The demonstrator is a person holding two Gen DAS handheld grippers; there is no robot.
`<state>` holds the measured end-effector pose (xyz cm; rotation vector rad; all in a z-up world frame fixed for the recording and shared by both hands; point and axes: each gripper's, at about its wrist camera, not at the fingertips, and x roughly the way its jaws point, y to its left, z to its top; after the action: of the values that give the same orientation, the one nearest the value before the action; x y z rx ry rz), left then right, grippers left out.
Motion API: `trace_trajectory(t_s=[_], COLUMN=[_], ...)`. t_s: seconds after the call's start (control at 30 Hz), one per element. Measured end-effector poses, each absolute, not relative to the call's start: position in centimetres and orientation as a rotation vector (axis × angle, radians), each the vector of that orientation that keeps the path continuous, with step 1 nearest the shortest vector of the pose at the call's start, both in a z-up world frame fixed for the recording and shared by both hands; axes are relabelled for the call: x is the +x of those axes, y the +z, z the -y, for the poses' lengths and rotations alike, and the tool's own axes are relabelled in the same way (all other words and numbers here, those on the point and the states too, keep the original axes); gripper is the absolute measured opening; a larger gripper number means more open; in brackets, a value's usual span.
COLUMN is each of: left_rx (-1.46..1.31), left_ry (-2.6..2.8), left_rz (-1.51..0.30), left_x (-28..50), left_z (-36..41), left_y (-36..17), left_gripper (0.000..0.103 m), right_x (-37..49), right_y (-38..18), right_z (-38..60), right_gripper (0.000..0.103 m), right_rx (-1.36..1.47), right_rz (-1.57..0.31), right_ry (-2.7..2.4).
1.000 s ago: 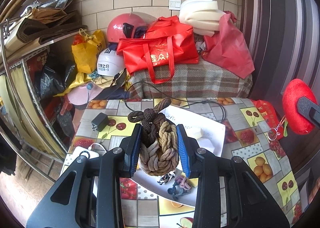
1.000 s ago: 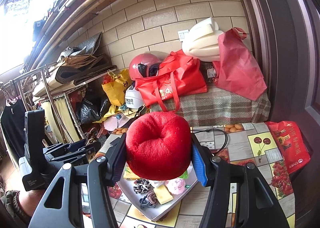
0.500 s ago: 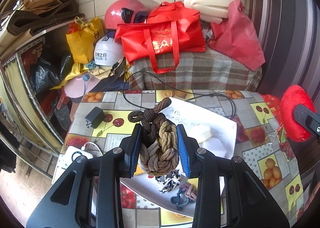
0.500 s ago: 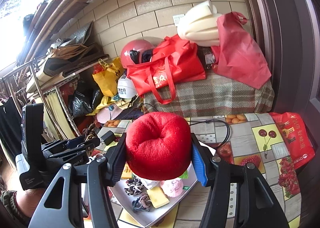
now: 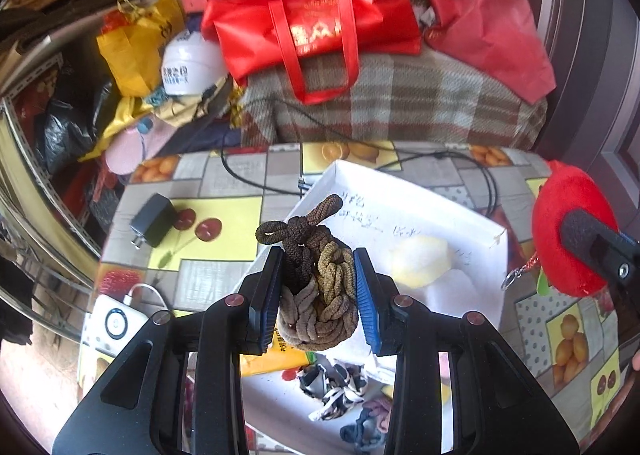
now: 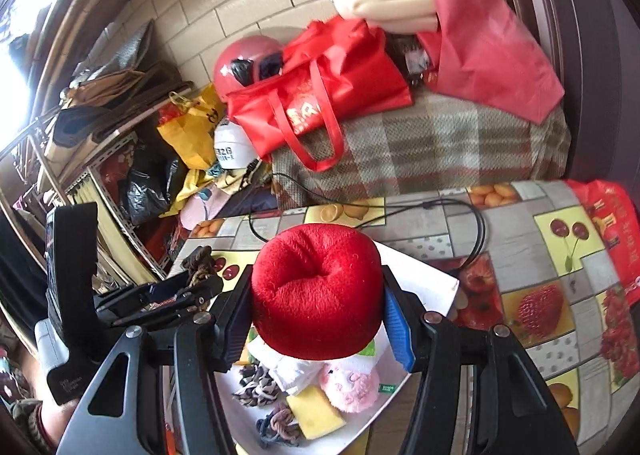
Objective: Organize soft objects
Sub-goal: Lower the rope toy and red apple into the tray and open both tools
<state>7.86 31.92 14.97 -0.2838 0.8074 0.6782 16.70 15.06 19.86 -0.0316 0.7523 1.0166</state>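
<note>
Left claw (image 5: pixel 316 287) pinching a braided bundle of brown hair ties (image 5: pixel 314 287) between nearly closed pads, hanging above the white tray (image 5: pixel 404 195) near the middle of the bench (image 5: pixel 224 223). Right claw (image 6: pixel 316 311) gripping a red plush apple (image 6: pixel 318 289) at a medium span, hovering over the same tray toward the right edge of the bench.

Already lying in the tray: a yellow sponge (image 6: pixel 316 413), a pink plush (image 6: pixel 350 385), a black-and-white scrunchie (image 6: pixel 256 385) and a pale foam ball (image 5: pixel 422 259).

Probable faults:
- Bundling loosely, so a dark loop sticking out past the pads risking snagging on a pad at release and dragging the ties outside the tray rim.
- Crowding both claws over one tray, inviting a knock between them.
- Rolling of the rounded apple off the heaped items and over the low rim, possibly off the bench.
- Pushing down on the light tray, tipping or sliding it toward the black cable (image 5: pixel 256 179).
</note>
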Motion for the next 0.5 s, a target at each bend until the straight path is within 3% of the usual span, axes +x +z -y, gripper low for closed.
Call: trace_trajectory(t_s=[0.5], left_rx=[-0.346], left_ry=[0.681], left_rz=[-0.943], left_x=[10.9], left_z=[-35.0], left_y=[8.2], left_gripper=[0.036], right_x=[18.9], right_y=[14.4], right_z=[-19.3], right_gripper=[0.058], right_rx=[-0.109], right_rz=[-0.863], right_ry=[0.942])
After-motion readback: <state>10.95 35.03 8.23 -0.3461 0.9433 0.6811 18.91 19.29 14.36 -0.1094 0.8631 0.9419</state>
